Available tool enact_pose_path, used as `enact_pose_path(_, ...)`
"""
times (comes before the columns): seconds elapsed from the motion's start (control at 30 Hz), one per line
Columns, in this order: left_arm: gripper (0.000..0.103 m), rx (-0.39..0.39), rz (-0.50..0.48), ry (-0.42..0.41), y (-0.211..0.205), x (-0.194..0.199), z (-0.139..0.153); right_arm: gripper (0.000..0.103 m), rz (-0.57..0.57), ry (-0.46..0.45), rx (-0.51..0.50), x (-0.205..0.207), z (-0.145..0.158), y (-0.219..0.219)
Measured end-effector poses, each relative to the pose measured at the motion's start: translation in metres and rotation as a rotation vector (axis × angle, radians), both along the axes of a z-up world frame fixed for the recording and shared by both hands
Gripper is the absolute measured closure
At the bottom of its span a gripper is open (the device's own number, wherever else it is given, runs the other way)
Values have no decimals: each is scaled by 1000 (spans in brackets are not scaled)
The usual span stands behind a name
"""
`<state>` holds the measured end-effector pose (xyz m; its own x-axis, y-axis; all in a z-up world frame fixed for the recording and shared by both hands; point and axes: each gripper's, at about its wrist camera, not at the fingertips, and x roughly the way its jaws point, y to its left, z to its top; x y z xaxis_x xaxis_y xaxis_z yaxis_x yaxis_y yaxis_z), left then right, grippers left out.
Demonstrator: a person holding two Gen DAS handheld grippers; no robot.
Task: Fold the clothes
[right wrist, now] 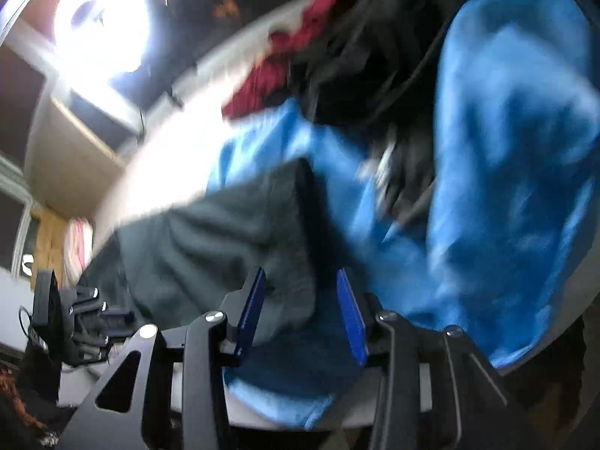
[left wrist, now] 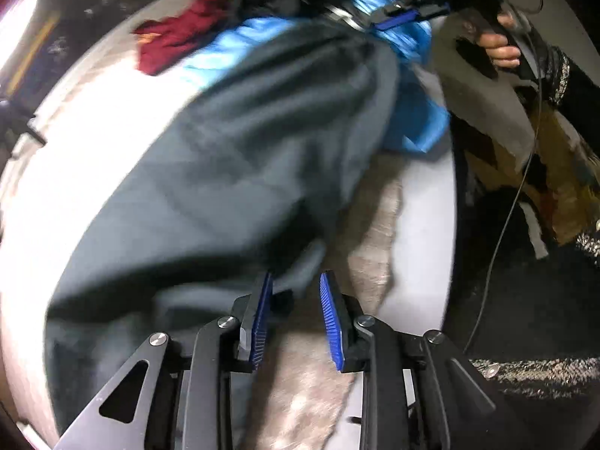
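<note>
A dark grey garment (left wrist: 232, 172) lies spread across a round white table (left wrist: 427, 232). My left gripper (left wrist: 296, 315) hangs over the garment's near corner. That corner pokes in between the blue pads (left wrist: 332, 322) with a gap beside it, so the jaws stand open. In the right wrist view the garment's far end (right wrist: 225, 240) reaches in between the pads of my right gripper (right wrist: 302, 311). Those jaws are open too, with a dark gap at the right pad (right wrist: 352, 315). The right gripper (left wrist: 405, 15) also shows at the top of the left wrist view, held by a hand (left wrist: 500, 50).
A bright blue garment (right wrist: 506, 142), a red one (left wrist: 176, 37) and a black one (right wrist: 360, 56) are heaped at the table's far side. A beige fuzzy cloth (left wrist: 375, 240) lies under the grey garment. A patterned rug (left wrist: 555, 172) covers the floor beyond the table edge. A ring light (right wrist: 101, 26) glares.
</note>
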<state>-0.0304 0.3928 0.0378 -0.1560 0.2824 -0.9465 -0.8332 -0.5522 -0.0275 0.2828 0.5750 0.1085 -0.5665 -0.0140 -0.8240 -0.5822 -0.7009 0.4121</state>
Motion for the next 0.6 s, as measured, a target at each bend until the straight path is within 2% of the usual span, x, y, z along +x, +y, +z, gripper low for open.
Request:
enact_pose_path(0.13,76,-24,53,66,-9,-20,10,63,108,-48,79,-32,-8,7)
enact_pose_path(0.27,76,-82,111,107,-21,-51,1,64,170,-105,105,-65,-23,10)
enact_pose_path(0.3,76,-99,138,100,-28,-59,-2,73,177,-113,104,-70,-27,12)
enact_pose_path(0.37,76,-95,196,78,-45,-70,-5,95,201,-80,112,-73,-22,7)
enact_pose_path(0.43,76,-57,252,30,-62,-75,-8,98,212,21,183,-65,3,-2)
enact_pose_path(0.53,76,-1,255,-79,-71,-63,-21,98,183,141,303,-54,34,-4)
enact_pose_path(0.57,76,1,239,-108,-69,-57,-27,98,169,134,328,-54,34,2)
enact_pose_path(0.6,76,3,219,-136,-67,-50,-33,97,180,104,308,-58,25,10)
